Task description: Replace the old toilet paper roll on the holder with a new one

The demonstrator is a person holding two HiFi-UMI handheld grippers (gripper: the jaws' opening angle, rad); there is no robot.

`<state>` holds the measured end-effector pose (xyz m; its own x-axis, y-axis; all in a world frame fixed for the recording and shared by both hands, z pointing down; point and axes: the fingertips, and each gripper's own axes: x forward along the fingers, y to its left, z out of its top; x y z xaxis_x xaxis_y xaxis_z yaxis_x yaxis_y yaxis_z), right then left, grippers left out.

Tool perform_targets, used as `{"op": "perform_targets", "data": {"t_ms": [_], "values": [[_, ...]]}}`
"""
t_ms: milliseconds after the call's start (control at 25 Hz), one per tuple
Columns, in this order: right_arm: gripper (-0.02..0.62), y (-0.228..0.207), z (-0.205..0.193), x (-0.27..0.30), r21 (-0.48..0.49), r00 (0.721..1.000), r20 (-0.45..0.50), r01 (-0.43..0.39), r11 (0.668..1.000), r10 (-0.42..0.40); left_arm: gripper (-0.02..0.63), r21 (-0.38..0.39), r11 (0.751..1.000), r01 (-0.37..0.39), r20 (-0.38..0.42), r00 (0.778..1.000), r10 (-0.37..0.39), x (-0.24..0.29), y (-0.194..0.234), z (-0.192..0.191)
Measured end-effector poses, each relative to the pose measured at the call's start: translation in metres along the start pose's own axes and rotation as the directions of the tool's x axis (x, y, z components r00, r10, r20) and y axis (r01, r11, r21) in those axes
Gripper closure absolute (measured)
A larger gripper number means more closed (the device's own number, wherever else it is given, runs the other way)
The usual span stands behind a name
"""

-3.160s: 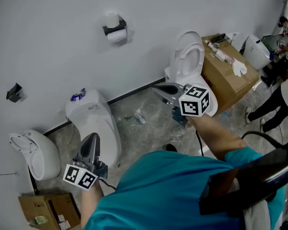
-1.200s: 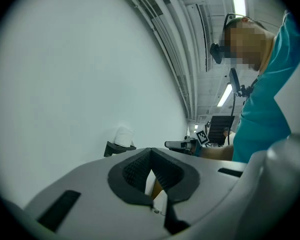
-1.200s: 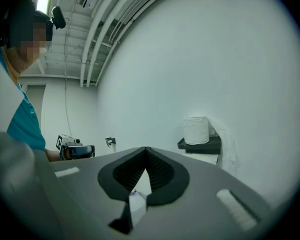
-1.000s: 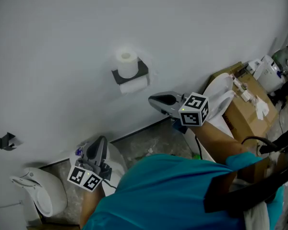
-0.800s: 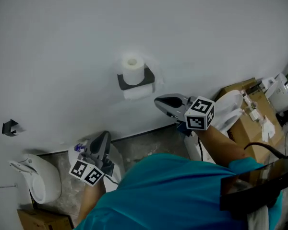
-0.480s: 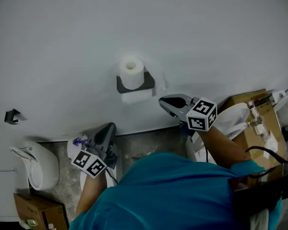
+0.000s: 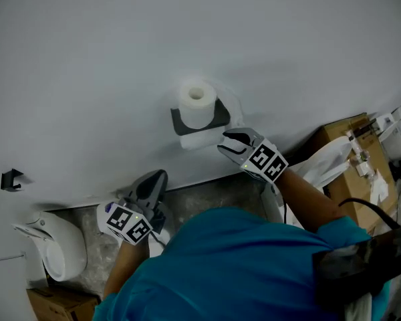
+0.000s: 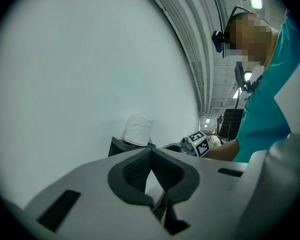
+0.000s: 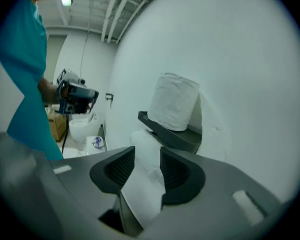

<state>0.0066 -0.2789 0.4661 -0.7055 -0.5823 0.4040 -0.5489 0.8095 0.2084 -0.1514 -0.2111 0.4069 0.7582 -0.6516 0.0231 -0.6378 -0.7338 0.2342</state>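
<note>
- My left hand-held gripper (image 7: 158,178) hangs low, jaws together, empty.
- The new roll (image 7: 197,102) stands atop the wall holder (image 7: 219,118), with the old roll (image 7: 196,140) underneath.
- My right hand-held gripper (image 7: 228,143) has dropped beside the old roll. Its jaws have just been opening and straddle the paper without pinching it, so removal looks next.

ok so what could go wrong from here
The right claw has just been opening its jaws; the old roll shows between them, ungripped, so closing now might only tear paper. The spare roll stands loose on the holder shelf right above; a bump could topple it.
</note>
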Motion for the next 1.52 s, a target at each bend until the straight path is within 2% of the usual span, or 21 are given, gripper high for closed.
{"op": "perform_targets", "data": {"t_ms": [80,120,200,320,480,600,880,960,1160,1520], "values": [[0.421,0.001,-0.008,0.015,-0.145,0.996,-0.075,0.038,0.989,-0.050,0.598,-0.005,1.000,0.014,-0.005,1.000,-0.014,0.000,0.007,0.001],[0.404,0.002,-0.014,0.022,-0.226,0.991,-0.111,0.050,0.973,-0.077,0.598,-0.007,1.000,0.021,-0.006,1.000,-0.021,0.000,0.009,0.000],[0.370,0.003,-0.027,0.037,-0.377,0.976,-0.170,0.065,0.924,-0.138,0.598,-0.012,0.999,0.032,-0.013,0.999,-0.033,0.001,0.013,-0.005],[0.342,-0.001,-0.042,0.053,-0.555,0.949,-0.205,0.090,0.827,-0.241,0.598,-0.025,0.999,0.021,-0.026,0.999,-0.022,-0.002,0.014,-0.008],[0.309,-0.011,-0.053,0.069,-0.714,0.906,-0.211,0.114,0.691,-0.367,0.598,-0.026,1.000,0.006,-0.019,1.000,-0.006,-0.010,0.013,-0.012],[0.291,-0.014,-0.056,0.080,-0.762,0.884,-0.203,0.128,0.635,-0.422,0.598,-0.027,1.000,-0.010,-0.022,1.000,0.010,-0.018,0.010,-0.014],[0.287,-0.023,-0.055,0.096,-0.804,0.853,-0.169,0.170,0.570,-0.493,0.598,-0.029,0.998,-0.063,-0.039,0.997,0.062,-0.033,0.007,-0.016],[0.344,-0.026,-0.053,0.096,-0.809,0.853,-0.154,0.181,0.559,-0.499,0.598,-0.029,0.997,-0.072,-0.036,0.997,0.071,-0.036,0.007,-0.016],[0.409,-0.029,-0.050,0.093,-0.811,0.853,-0.139,0.194,0.552,-0.503,0.598,-0.031,0.996,-0.089,-0.032,0.996,0.088,-0.043,0.008,-0.017],[0.440,-0.044,-0.055,0.081,-0.811,0.830,-0.154,0.204,0.549,-0.536,0.598,-0.036,0.996,-0.080,-0.032,0.996,0.079,-0.038,0.008,-0.017]]}}
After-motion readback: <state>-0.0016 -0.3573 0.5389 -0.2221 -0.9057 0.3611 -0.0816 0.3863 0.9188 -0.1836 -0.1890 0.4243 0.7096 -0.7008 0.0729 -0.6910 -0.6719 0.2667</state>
